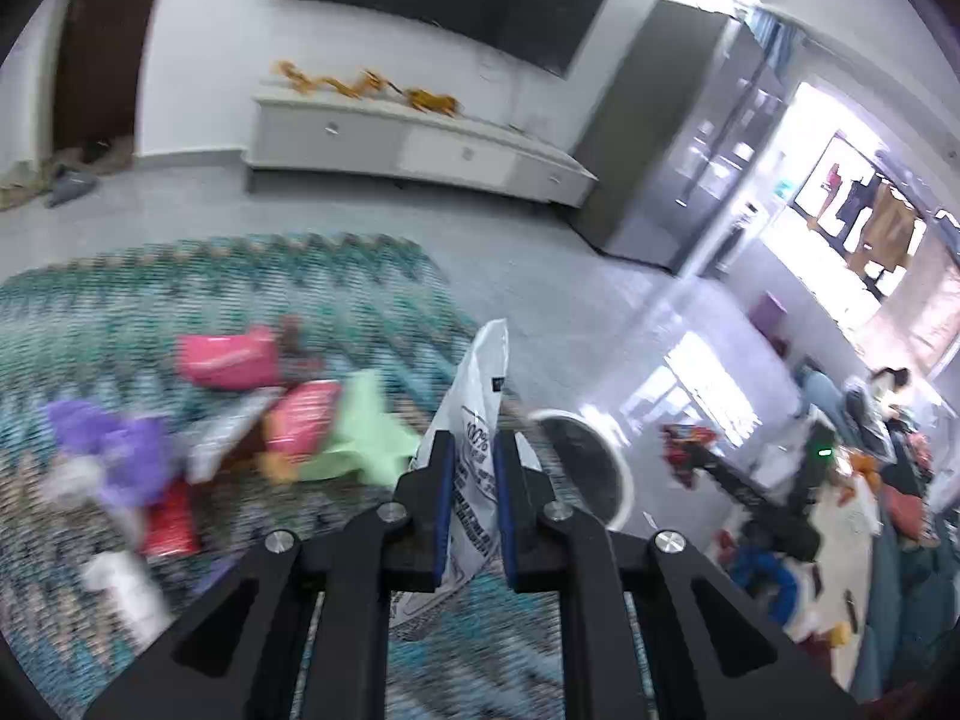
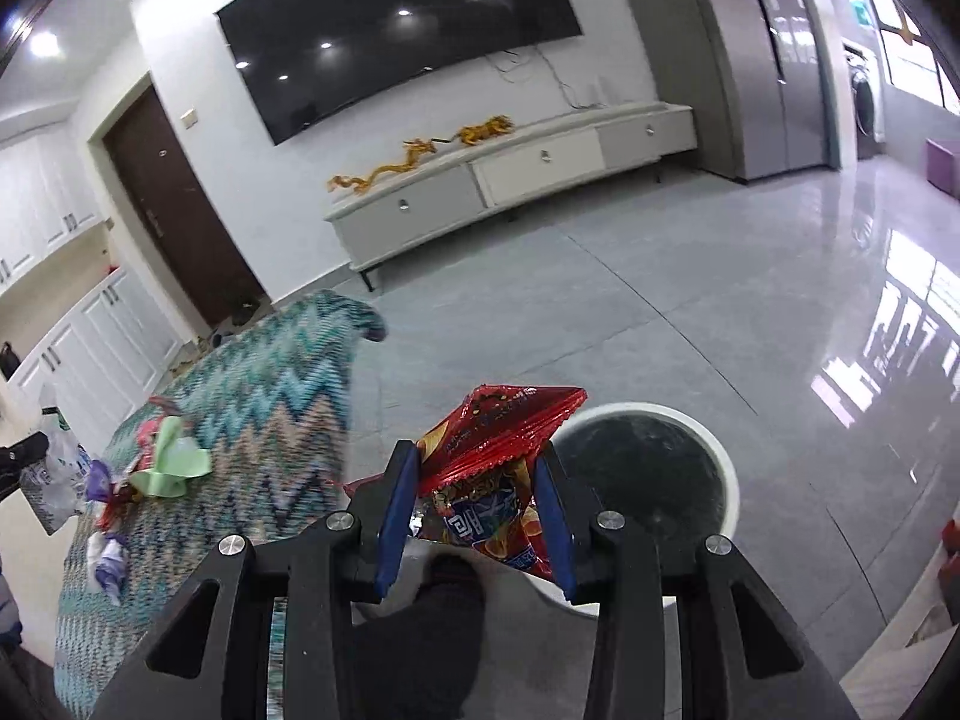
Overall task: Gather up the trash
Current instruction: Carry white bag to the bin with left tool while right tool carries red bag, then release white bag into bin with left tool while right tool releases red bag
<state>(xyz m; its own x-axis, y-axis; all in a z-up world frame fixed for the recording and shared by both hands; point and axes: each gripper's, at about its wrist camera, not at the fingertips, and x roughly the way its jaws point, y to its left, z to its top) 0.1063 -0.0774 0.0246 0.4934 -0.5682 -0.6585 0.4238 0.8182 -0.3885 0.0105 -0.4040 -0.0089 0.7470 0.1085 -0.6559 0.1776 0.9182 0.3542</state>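
Your left tool (image 1: 473,468) pinches a white printed plastic bag (image 1: 480,414) between its blue pads, held above the teal zigzag-patterned rug (image 1: 198,288). Your right tool (image 2: 474,486) clamps a crinkled red foil snack packet (image 2: 498,456) just beside the white-rimmed round bin with a black liner (image 2: 648,474). Pink, green and purple wrappers (image 1: 258,408) lie scattered on the rug.
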